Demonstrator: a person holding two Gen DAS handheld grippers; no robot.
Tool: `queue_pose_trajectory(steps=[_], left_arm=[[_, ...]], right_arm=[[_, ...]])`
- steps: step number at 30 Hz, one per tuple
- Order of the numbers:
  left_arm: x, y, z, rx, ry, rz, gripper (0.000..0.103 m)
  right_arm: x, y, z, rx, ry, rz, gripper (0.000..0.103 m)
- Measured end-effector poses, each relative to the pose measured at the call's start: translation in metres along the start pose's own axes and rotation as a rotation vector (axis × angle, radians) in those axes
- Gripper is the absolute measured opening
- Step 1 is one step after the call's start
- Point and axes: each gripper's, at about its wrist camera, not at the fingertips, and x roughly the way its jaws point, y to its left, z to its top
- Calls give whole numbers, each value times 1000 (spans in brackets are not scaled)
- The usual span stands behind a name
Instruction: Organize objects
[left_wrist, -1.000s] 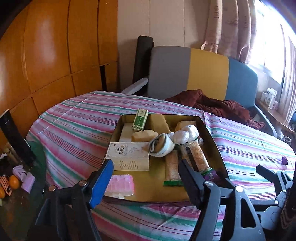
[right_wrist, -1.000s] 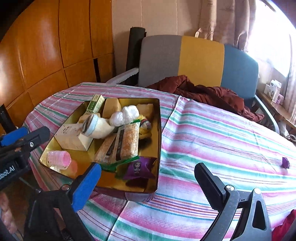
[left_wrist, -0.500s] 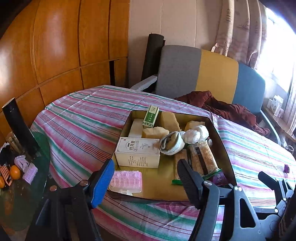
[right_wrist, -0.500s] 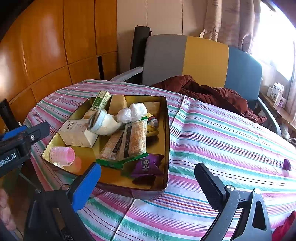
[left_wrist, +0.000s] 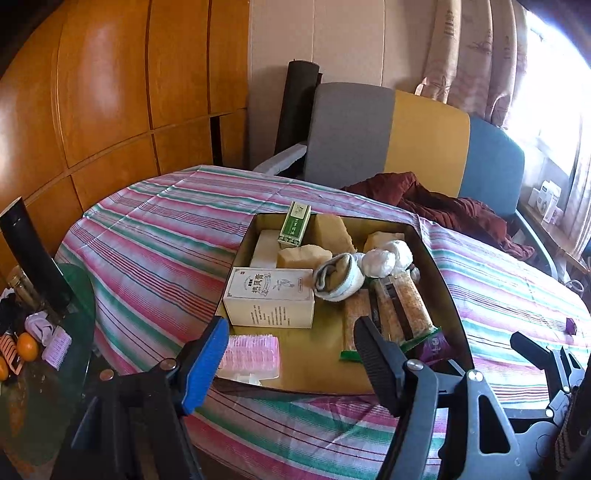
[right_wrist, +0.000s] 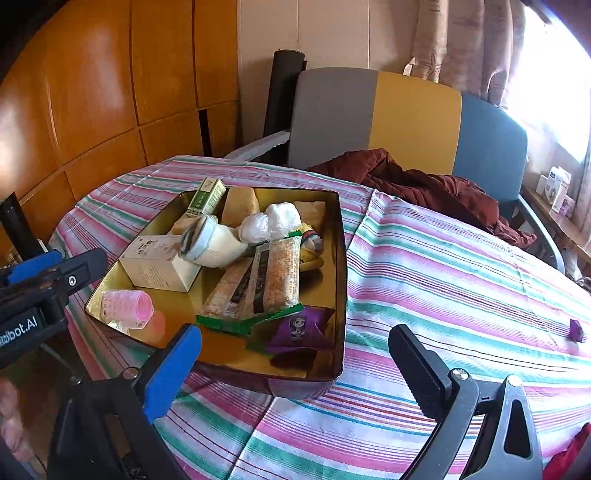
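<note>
A gold tin tray (left_wrist: 448, 295) (right_wrist: 340, 280) sits on the striped tablecloth (left_wrist: 155, 251). It holds a white printed box (left_wrist: 269, 299), a green box (left_wrist: 294, 225), a pink hair roller (left_wrist: 251, 354) (right_wrist: 127, 308), a rolled sock (left_wrist: 338, 278), wrapped white balls (left_wrist: 384, 258), cracker packets (right_wrist: 266, 280) and a purple packet (right_wrist: 299, 328). My left gripper (left_wrist: 290, 332) hovers open just before the tray's near edge, with nothing held. My right gripper (right_wrist: 295, 338) stands open before the tray's near right corner, with nothing between its fingers.
A small purple object (right_wrist: 576, 329) lies alone on the cloth at the right. Behind the table stands a grey, yellow and blue armchair (left_wrist: 406, 140) with a maroon garment (left_wrist: 436, 206). A glass side table (left_wrist: 44, 354) with oranges and a black cylinder (left_wrist: 33, 254) is on the left.
The left wrist view has shifted a little, so the tray sits slightly further right in it. Nothing in the tray has moved, and both grippers stay open.
</note>
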Motion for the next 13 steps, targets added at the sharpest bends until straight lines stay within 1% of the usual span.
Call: queue_pose_trajectory(steps=[3,8,13], left_arm=[[1,0,0,6,-4,5,71],[3,2,-1,-4,-1,-3,64],[5,1,-1,2,5,-6,64]], right_arm=[[1,1,0,-1,-1,2,102],[3,4,0,-10,3,7,102],[2,5,0,-12,2,14,102]])
